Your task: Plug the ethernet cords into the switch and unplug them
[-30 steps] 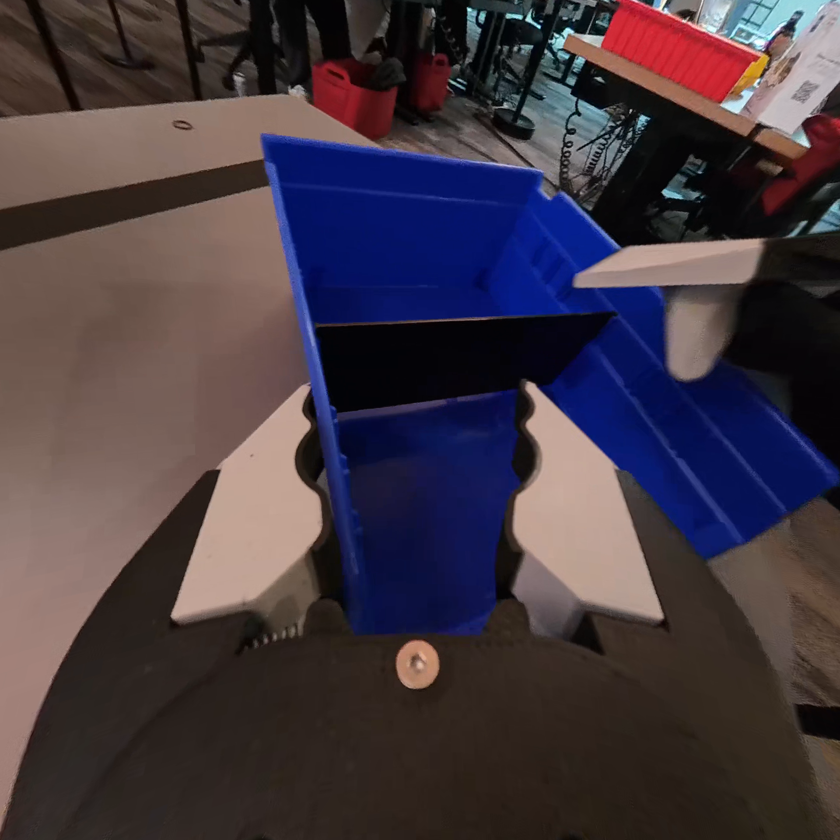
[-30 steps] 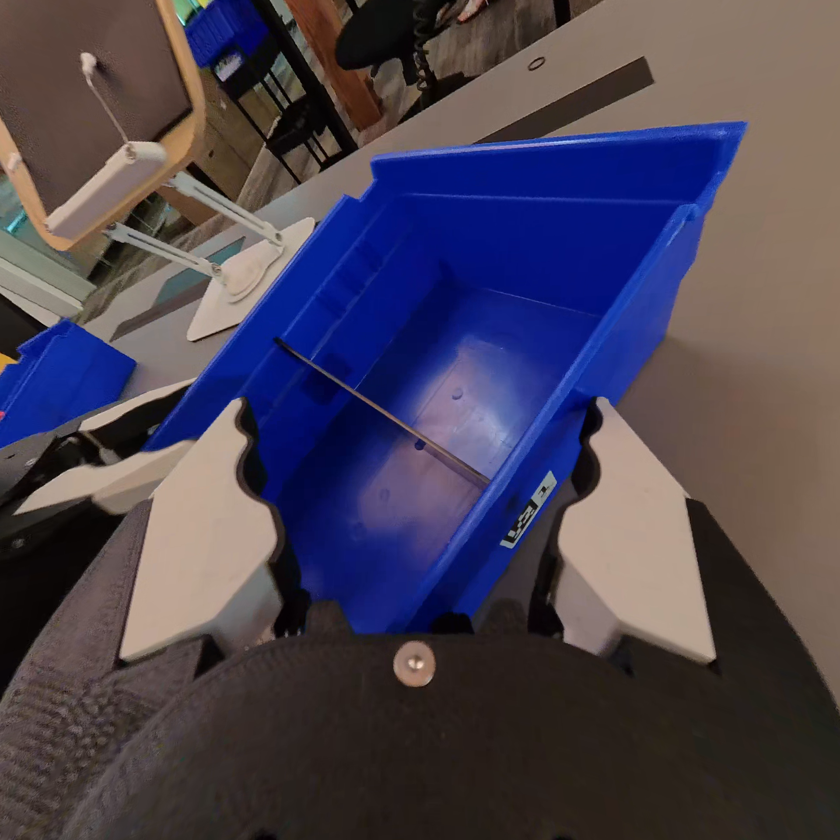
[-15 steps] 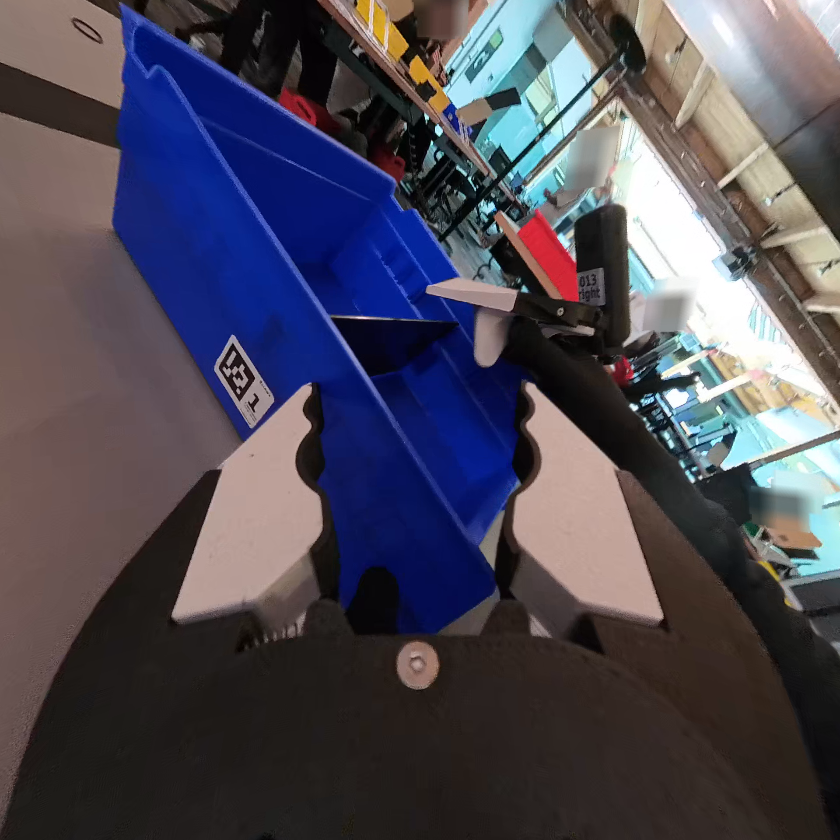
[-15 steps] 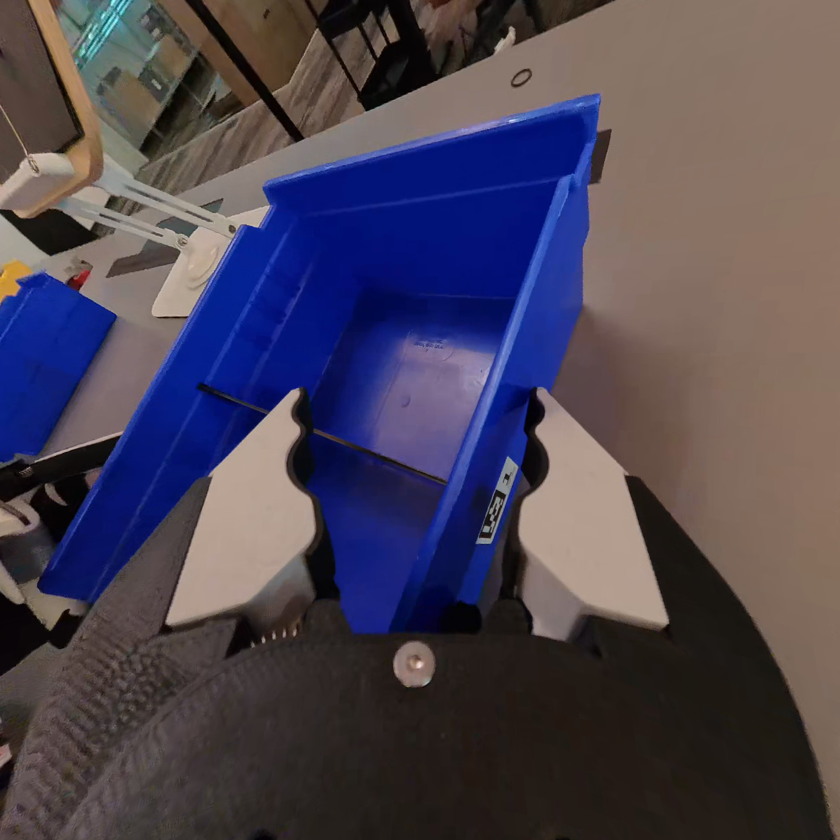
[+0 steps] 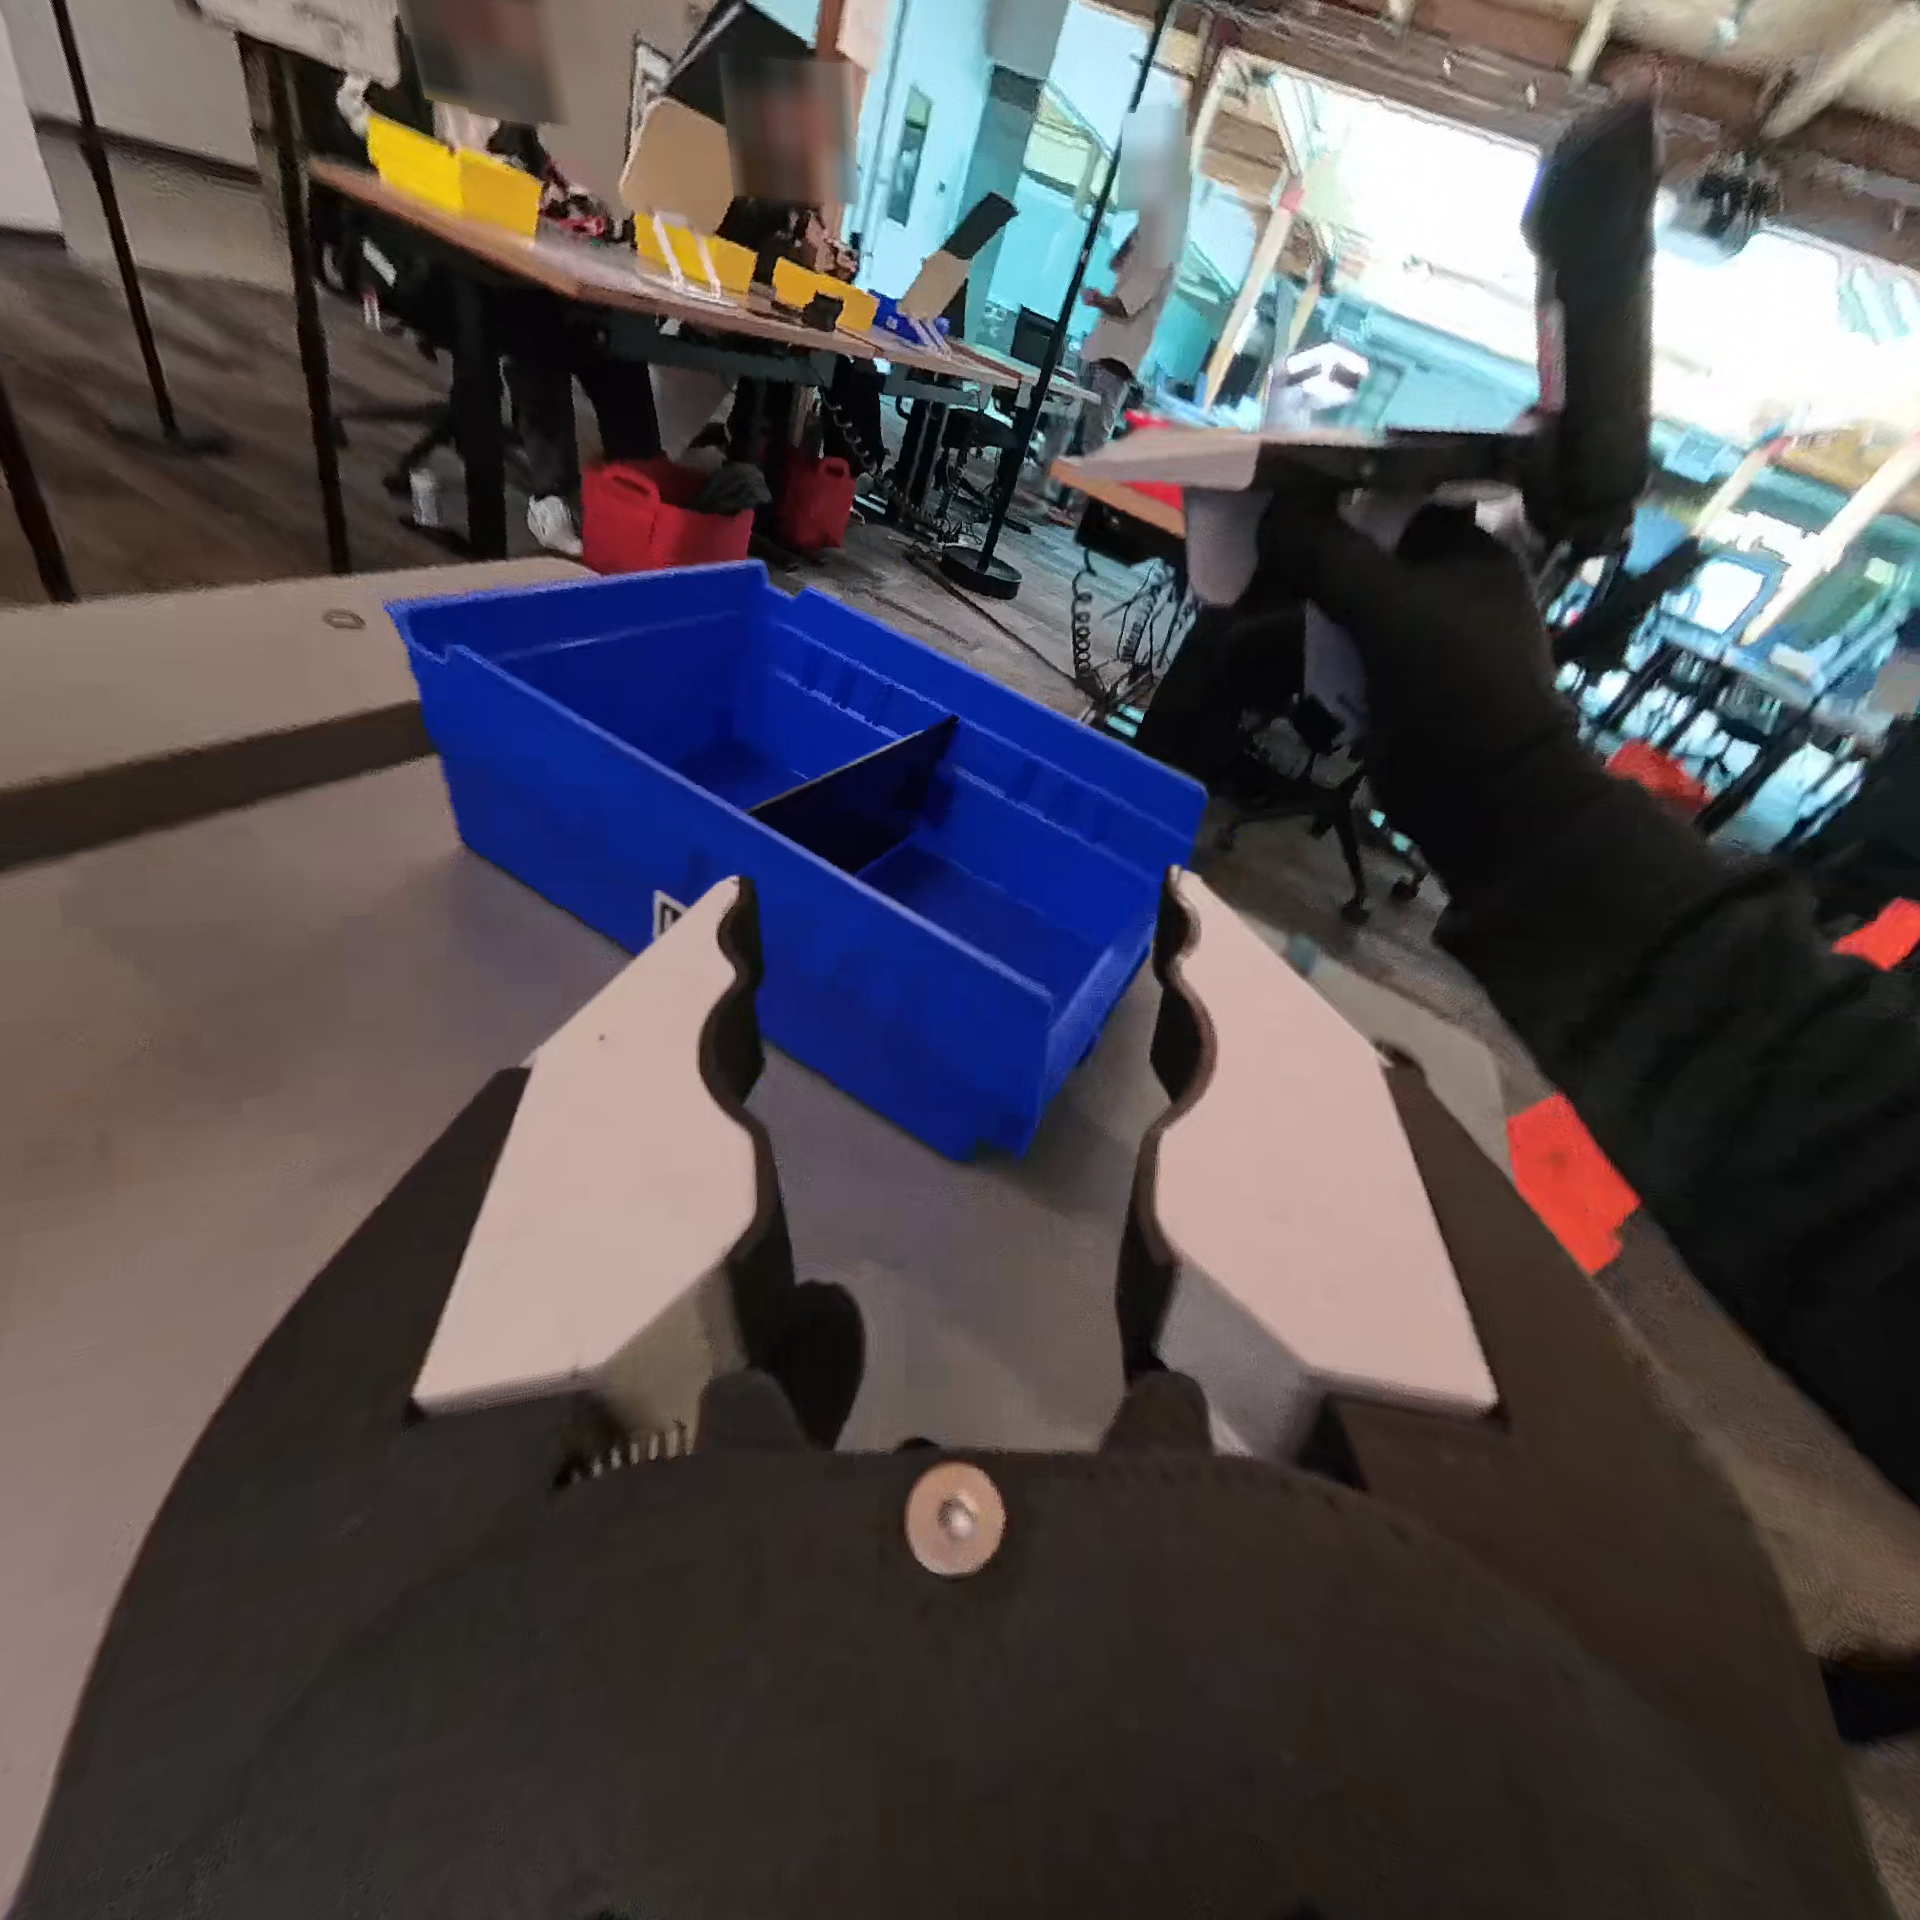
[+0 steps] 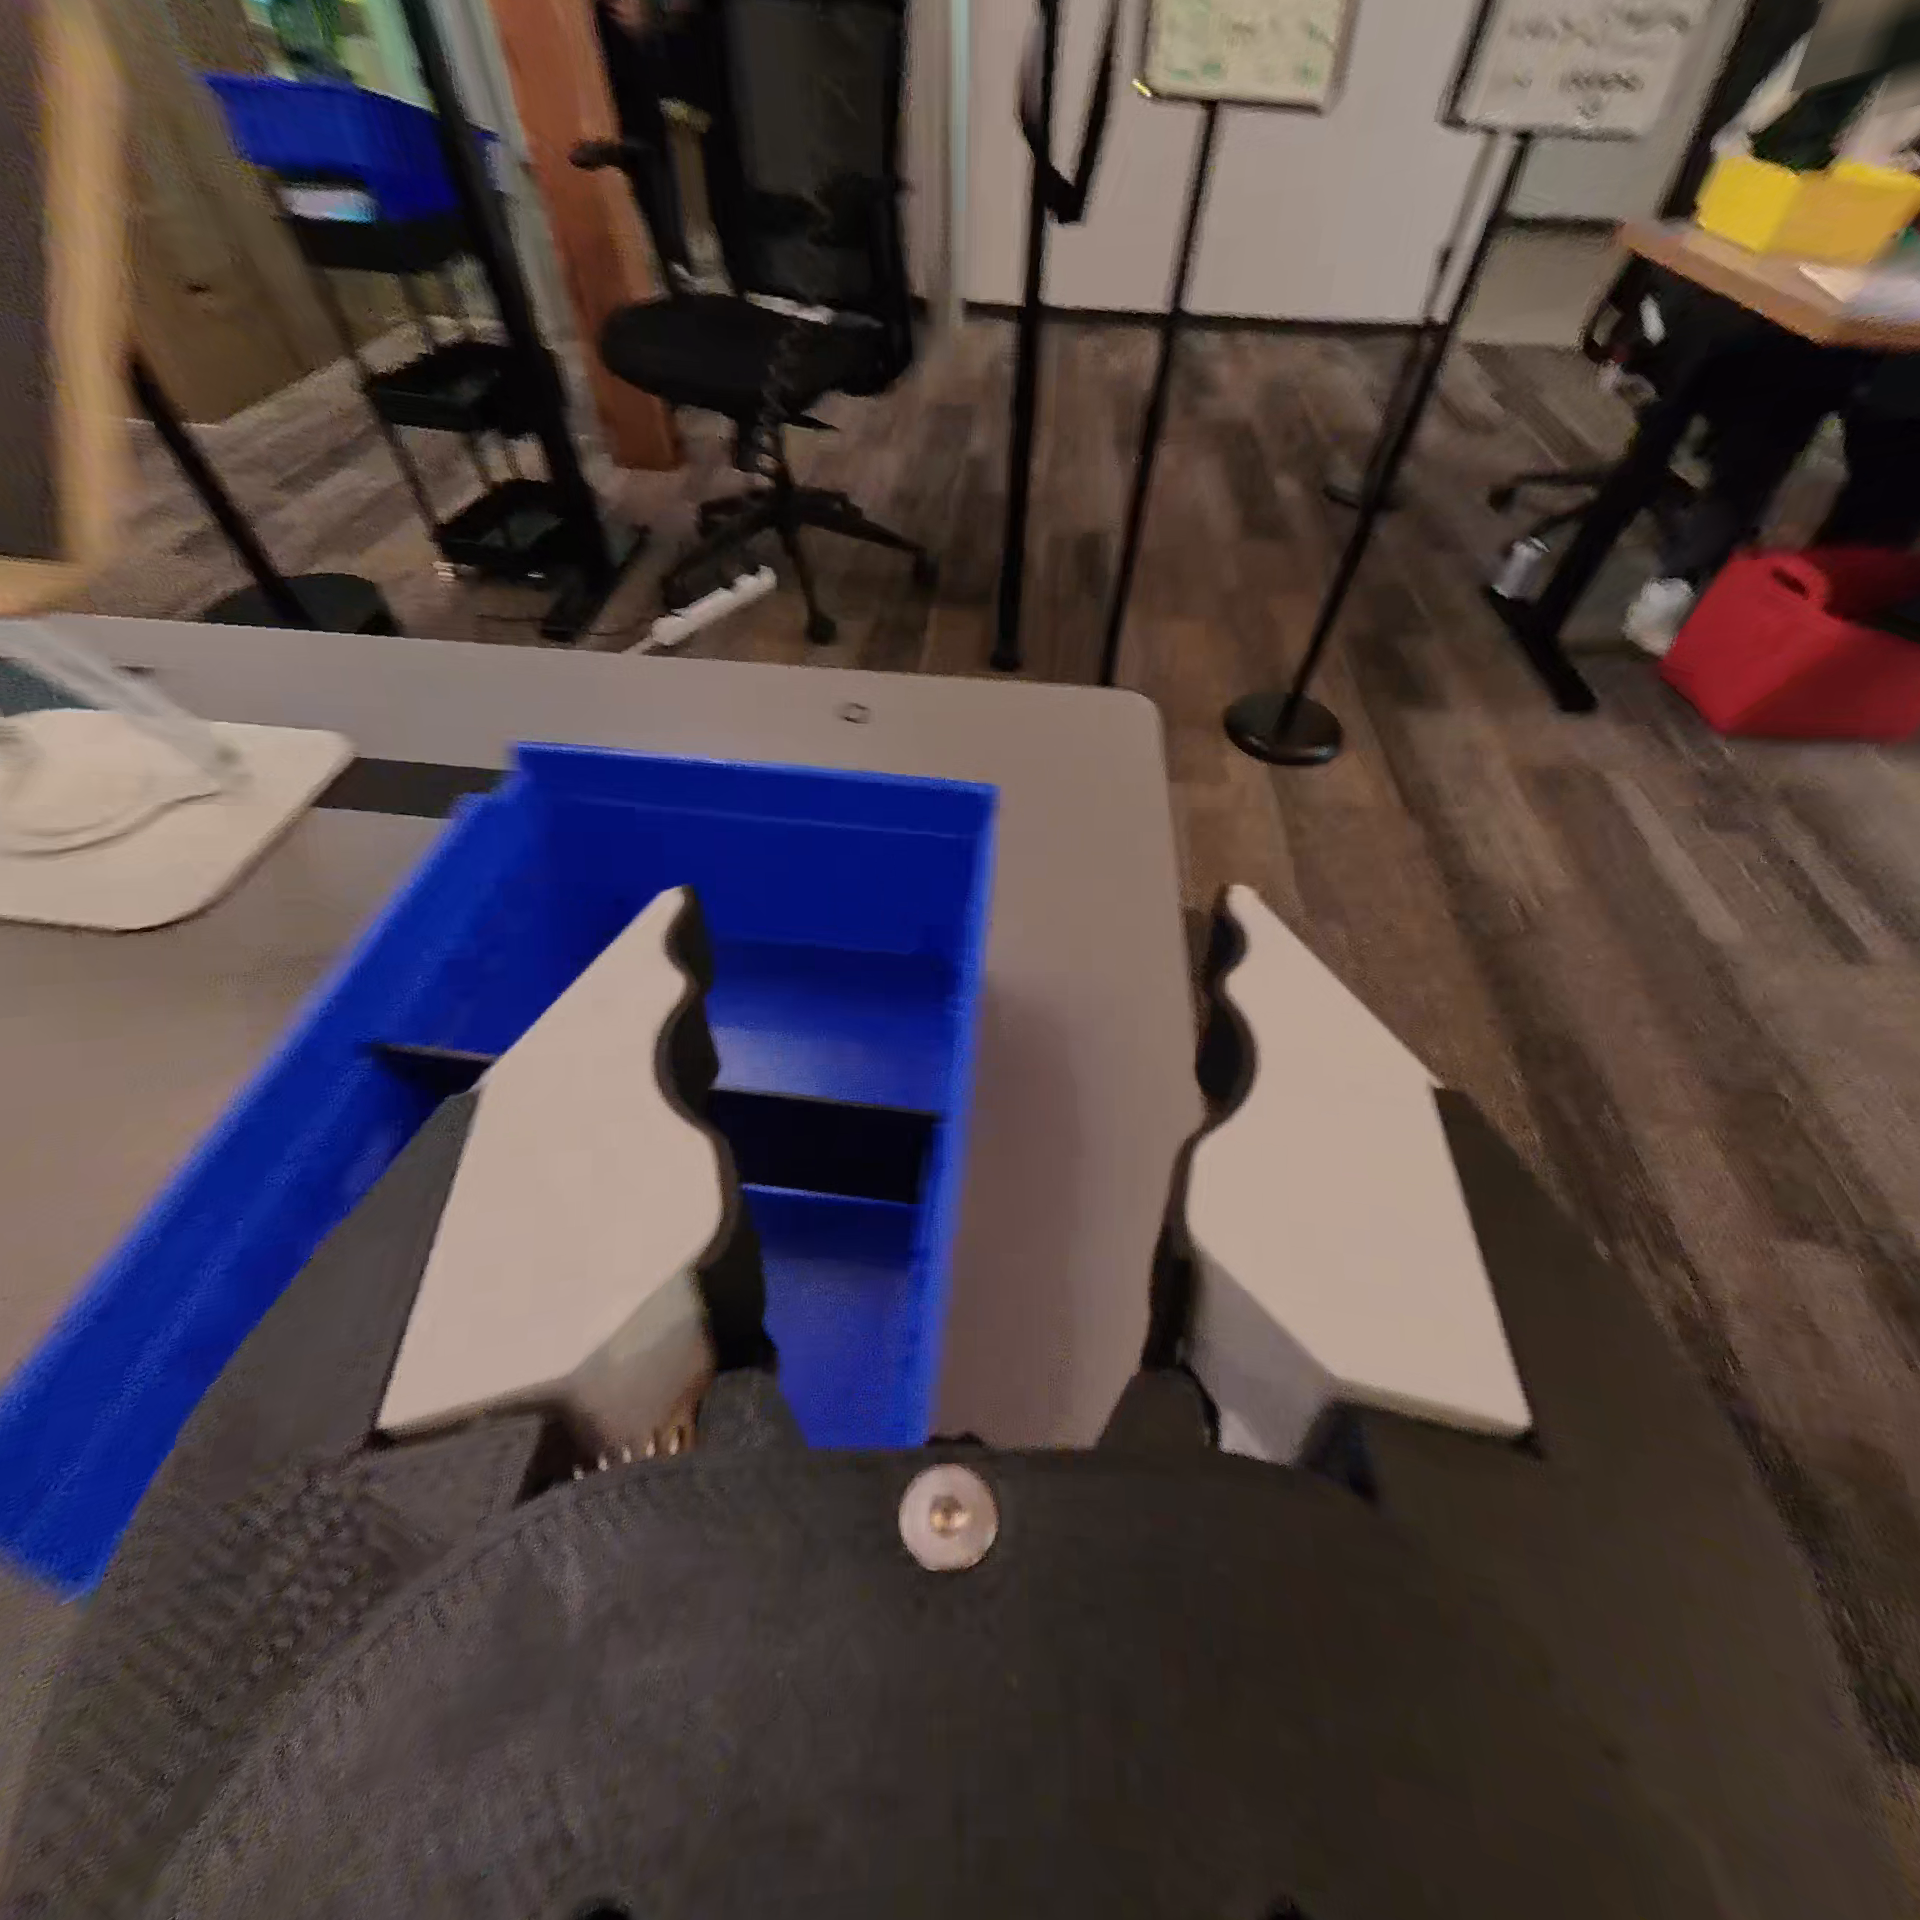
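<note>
- Left gripper [image 5: 951, 904]: jaws wide, nothing between them; it hangs over the table [image 5: 208, 1039], with the blue bin [image 5: 894, 997] just ahead of its tips.
- Bin: a black divider [image 5: 862, 800] splits it in two, and both halves look bare.
- Right gripper [image 6: 956, 914]: jaws wide too, holding nothing, raised above the bin's right wall [image 6: 956, 1039] and the table edge. This view is smeared, so fine detail is doubtful.
- Cords and switch: neither shows in either view, so I cannot place them.
- Risk: a fast swing while searching could catch the light bin's wall and push it off the nearby table edge.
</note>
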{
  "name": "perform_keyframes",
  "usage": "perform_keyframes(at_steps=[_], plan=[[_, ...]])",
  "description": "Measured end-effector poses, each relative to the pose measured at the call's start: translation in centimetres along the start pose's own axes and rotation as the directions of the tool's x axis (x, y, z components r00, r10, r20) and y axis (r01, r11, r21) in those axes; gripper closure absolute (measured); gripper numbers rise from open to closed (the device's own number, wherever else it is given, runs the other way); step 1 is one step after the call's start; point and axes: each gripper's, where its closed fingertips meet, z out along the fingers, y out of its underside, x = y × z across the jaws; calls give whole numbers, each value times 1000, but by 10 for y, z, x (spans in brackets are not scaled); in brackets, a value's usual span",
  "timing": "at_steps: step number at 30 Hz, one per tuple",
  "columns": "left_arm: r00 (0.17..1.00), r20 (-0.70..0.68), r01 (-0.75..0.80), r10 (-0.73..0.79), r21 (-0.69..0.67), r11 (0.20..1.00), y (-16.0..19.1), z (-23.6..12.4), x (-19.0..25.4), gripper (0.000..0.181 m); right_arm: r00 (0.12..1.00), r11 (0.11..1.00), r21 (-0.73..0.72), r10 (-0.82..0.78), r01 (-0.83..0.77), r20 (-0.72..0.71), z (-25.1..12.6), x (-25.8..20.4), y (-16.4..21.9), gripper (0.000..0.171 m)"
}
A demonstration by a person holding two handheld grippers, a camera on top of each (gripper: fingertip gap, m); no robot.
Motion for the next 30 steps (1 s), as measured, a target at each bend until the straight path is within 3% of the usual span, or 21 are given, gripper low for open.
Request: perform_keyframes(at_steps=[2,5,7,8,13,16,19,22,24,27,30], plan=[[994,17,-103,103,-35,994,0,-36,-1,113,996,998,16,-57,56,61,-20,-42,-12,97],[972,84,-216,220,-56,975,-9,-94,-18,119,977,994,37,-106,101,183,-44,-115,-22,110],[950,149,-265,274,-79,961,-16,-135,-38,123,935,998,-41,-37,55,352,-58,-174,-17,151],[939,180,-280,292,-90,956,-20,-155,-50,124,905,997,-67,-11,44,425,-64,-203,-15,159],[841,377,-316,388,-240,918,-36,-256,-129,126,855,991,-103,-24,90,519,-80,-304,-7,153],[703,534,-294,469,-383,876,-53,-329,-199,124,804,980,-175,32,90,594,-92,-361,11,146],[659,600,-53,454,-565,823,-43,-394,-272,120,746,972,-223,96,72,659,-109,-410,28,144],[644,668,167,372,-598,784,-32,-434,-338,115,715,957,-261,96,125,692,-127,-453,58,144],[676,698,322,235,-567,758,-14,-440,-372,111,687,954,-277,123,117,716,-139,-479,75,144],[642,749,505,165,-575,644,19,-454,-418,107,639,947,-296,153,122,754,-152,-514,102,145],[648,760,615,47,-559,555,42,-444,-429,108,606,936,-319,168,150,777,-154,-530,122,145]])
